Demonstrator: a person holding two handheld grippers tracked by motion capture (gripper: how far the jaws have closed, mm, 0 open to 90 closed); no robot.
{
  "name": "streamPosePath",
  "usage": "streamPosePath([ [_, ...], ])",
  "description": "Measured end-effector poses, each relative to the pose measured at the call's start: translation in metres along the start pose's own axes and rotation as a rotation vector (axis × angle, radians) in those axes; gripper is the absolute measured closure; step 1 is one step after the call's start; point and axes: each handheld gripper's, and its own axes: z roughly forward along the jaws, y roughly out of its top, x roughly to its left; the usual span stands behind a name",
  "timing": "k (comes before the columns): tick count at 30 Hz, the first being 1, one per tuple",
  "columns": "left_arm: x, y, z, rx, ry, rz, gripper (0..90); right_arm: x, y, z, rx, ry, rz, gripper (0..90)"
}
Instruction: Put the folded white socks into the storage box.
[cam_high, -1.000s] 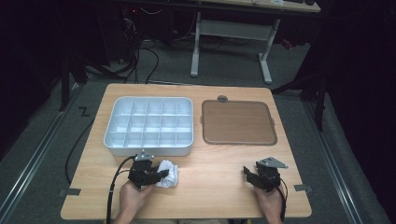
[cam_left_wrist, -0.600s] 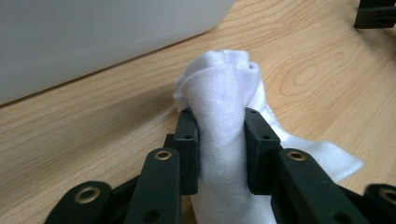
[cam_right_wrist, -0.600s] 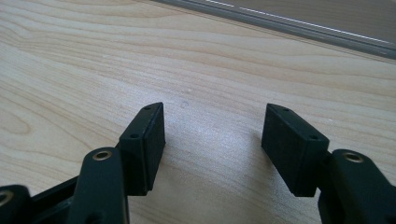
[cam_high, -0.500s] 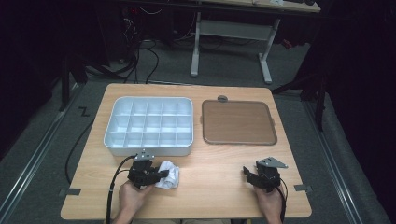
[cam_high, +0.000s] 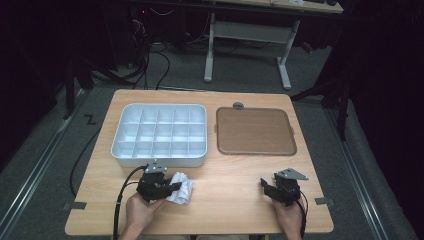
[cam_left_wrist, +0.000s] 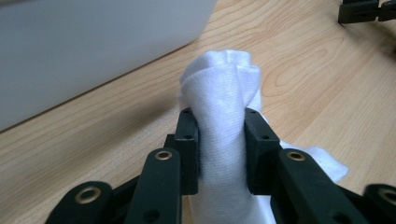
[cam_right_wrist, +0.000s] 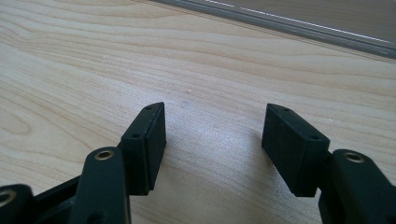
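Observation:
A crumpled white cloth (cam_high: 182, 188) lies on the wooden table (cam_high: 230, 175) near its front edge, just in front of the white tray. My left gripper (cam_high: 173, 188) is shut on it. In the left gripper view the jaws have just been closing, and the two black pads (cam_left_wrist: 187, 140) now press a bunched fold of the cloth (cam_left_wrist: 224, 88) between them. My right gripper (cam_high: 265, 186) rests low over bare wood at the front right. Its jaws (cam_right_wrist: 215, 133) stand wide open with nothing between them.
A white compartmented tray (cam_high: 120, 146) sits at the back left, its side wall (cam_left_wrist: 84, 51) close beside the cloth. A brown flat tray (cam_high: 255, 131) lies at the back right, with a small grey knob (cam_high: 238, 105) behind it.

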Motion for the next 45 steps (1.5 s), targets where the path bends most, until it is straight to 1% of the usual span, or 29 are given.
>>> streamPosePath([
  [2, -0.001, 0.002, -0.001, 0.001, -0.009, -0.007, 71.3, 0.0, 0.0, 0.0, -0.001, 0.0, -0.001, 40.4],
  [3, -0.003, 0.004, -0.002, -0.006, -0.014, -0.021, 71.4, 0.0, 0.0, 0.0, -0.001, 0.001, -0.001, 40.4],
  [9, -0.007, 0.01, -0.005, -0.01, -0.014, -0.012, 71.4, -0.001, 0.0, 0.0, 0.0, 0.006, 0.0, 39.8],
  [10, -0.007, 0.011, -0.006, -0.01, -0.013, -0.005, 71.4, -0.001, 0.0, 0.0, -0.001, 0.006, -0.002, 39.6],
  [14, -0.007, 0.016, -0.01, -0.019, -0.019, -0.019, 71.5, -0.001, 0.0, 0.0, 0.0, 0.004, -0.002, 39.5],
  [15, -0.007, 0.017, -0.011, -0.021, -0.017, -0.01, 71.5, -0.001, 0.0, 0.0, -0.001, 0.003, -0.003, 39.5],
  [17, -0.008, 0.018, -0.013, -0.027, -0.019, -0.007, 71.5, -0.001, 0.0, 0.0, 0.0, 0.007, -0.002, 39.4],
  [21, -0.009, 0.023, -0.017, -0.042, -0.034, -0.02, 71.5, -0.001, 0.0, 0.0, -0.001, 0.005, -0.003, 39.1],
  [22, -0.009, 0.024, -0.018, -0.05, -0.033, -0.021, 71.5, -0.001, 0.0, 0.0, -0.001, 0.005, -0.004, 39.1],
  [23, -0.009, 0.024, -0.018, -0.051, -0.032, -0.014, 71.5, -0.001, 0.0, 0.0, -0.001, 0.005, -0.003, 39.0],
  [25, -0.009, 0.026, -0.019, -0.053, -0.032, -0.016, 71.5, -0.001, 0.0, 0.0, 0.0, 0.01, 0.0, 38.9],
  [28, -0.01, 0.03, -0.023, -0.074, -0.045, -0.019, 71.6, -0.001, 0.0, 0.0, -0.001, 0.011, 0.0, 38.8],
  [30, -0.01, 0.032, -0.026, -0.076, -0.044, -0.011, 71.7, -0.001, 0.0, 0.0, -0.001, 0.012, 0.001, 38.7],
  [31, -0.01, 0.033, -0.026, -0.074, -0.037, -0.004, 71.8, -0.001, 0.0, 0.0, -0.001, 0.012, 0.002, 38.7],
  [33, -0.009, 0.035, -0.025, -0.074, -0.02, -0.001, 71.9, -0.001, 0.0, 0.0, -0.001, 0.013, 0.001, 38.6],
  [35, -0.008, 0.037, -0.024, -0.078, -0.013, -0.006, 72.0, -0.001, 0.0, 0.0, -0.001, 0.013, 0.001, 38.5],
  [37, -0.009, 0.038, -0.024, -0.084, -0.014, -0.012, 72.1, -0.002, 0.0, 0.0, -0.001, 0.015, 0.005, 38.3],
  [40, -0.011, 0.04, -0.026, -0.092, -0.013, -0.005, 72.1, -0.002, 0.0, 0.0, -0.003, 0.02, 0.009, 38.0],
  [42, -0.013, 0.043, -0.029, -0.102, -0.021, -0.018, 72.1, -0.002, 0.0, 0.0, -0.001, 0.018, 0.006, 37.9],
  [45, -0.014, 0.047, -0.032, -0.1, -0.029, -0.016, 72.1, -0.001, 0.0, 0.0, -0.001, 0.016, 0.003, 37.9],
])
